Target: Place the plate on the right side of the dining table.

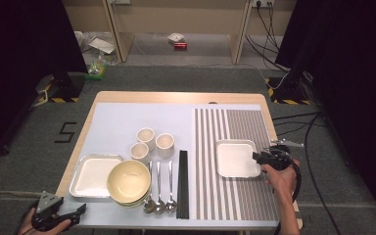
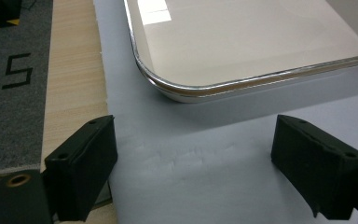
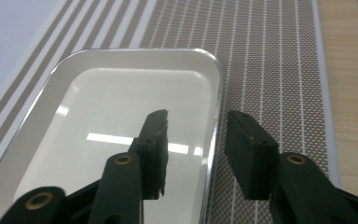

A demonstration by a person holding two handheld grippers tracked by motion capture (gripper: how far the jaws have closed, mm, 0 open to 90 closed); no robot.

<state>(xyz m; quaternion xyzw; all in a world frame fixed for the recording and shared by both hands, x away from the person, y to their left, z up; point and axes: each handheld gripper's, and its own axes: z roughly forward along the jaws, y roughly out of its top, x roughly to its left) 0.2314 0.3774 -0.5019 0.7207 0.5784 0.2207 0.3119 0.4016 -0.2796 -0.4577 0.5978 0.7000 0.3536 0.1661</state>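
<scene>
White rectangular steel-rimmed tray (image 3: 121, 121) lay near the table's right edge; right gripper (image 3: 193, 135) straddled its rim, jaws parted, unclamped; withdrawal needed a straight lift.

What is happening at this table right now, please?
A person is laying out tableware with a gripper in each hand. The right gripper has its jaws open astride the right rim of a white tray on the striped mat, one jaw inside and one outside, without pressing it. The left gripper hangs open near the table's front left corner, close to the second tray. Bowls, cups, spoons and chopsticks lie in the middle.
</scene>
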